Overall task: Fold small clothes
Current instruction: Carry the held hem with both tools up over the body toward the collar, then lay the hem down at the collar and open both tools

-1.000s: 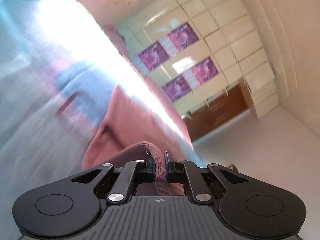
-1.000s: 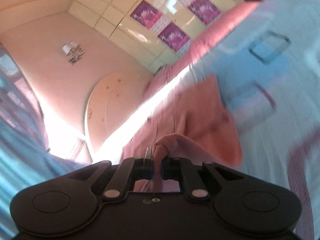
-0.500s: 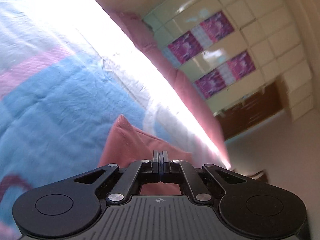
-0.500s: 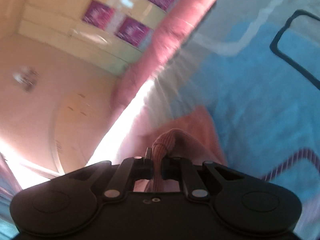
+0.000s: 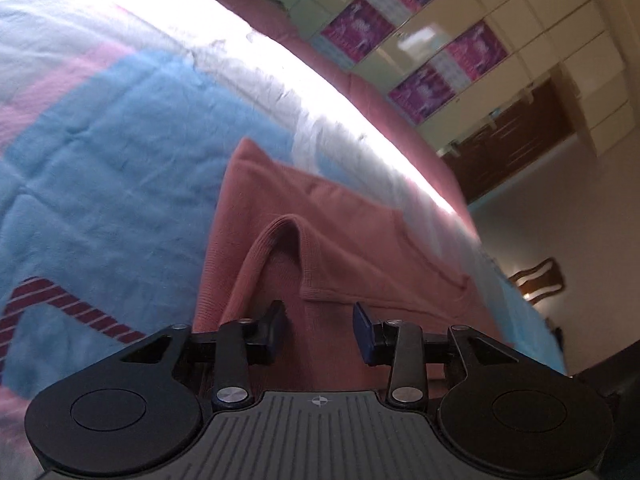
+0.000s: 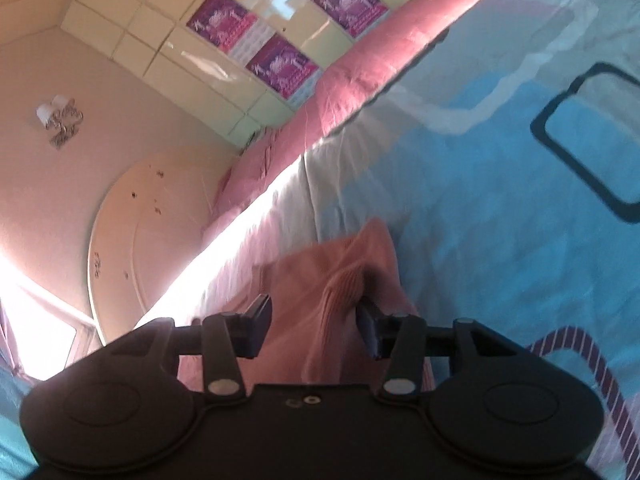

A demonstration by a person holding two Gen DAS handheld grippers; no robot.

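A small dusty-pink knit garment (image 5: 280, 216) lies on a blue, white and pink bedspread (image 5: 100, 152). In the left wrist view its ribbed hem stands up in a loose fold (image 5: 276, 236) just ahead of my left gripper (image 5: 319, 330), which is open with the cloth lying between its jaws. In the right wrist view the same garment (image 6: 320, 276) lies bunched under my right gripper (image 6: 314, 328), which is open; a ribbed ridge (image 6: 344, 284) rises next to the right finger (image 6: 370, 332).
The bedspread (image 6: 500, 184) fills most of both views, with a pink bed edge (image 6: 372, 76) beyond. A cream wardrobe with purple panels (image 5: 420, 40) and a rounded headboard (image 6: 132, 224) stand behind. Bright sunlight washes out the bed's far edge.
Both grippers were shut on the garment's ribbed edge and held it lifted. Now both have opened and let it go, and the garment lies on the bedspread.
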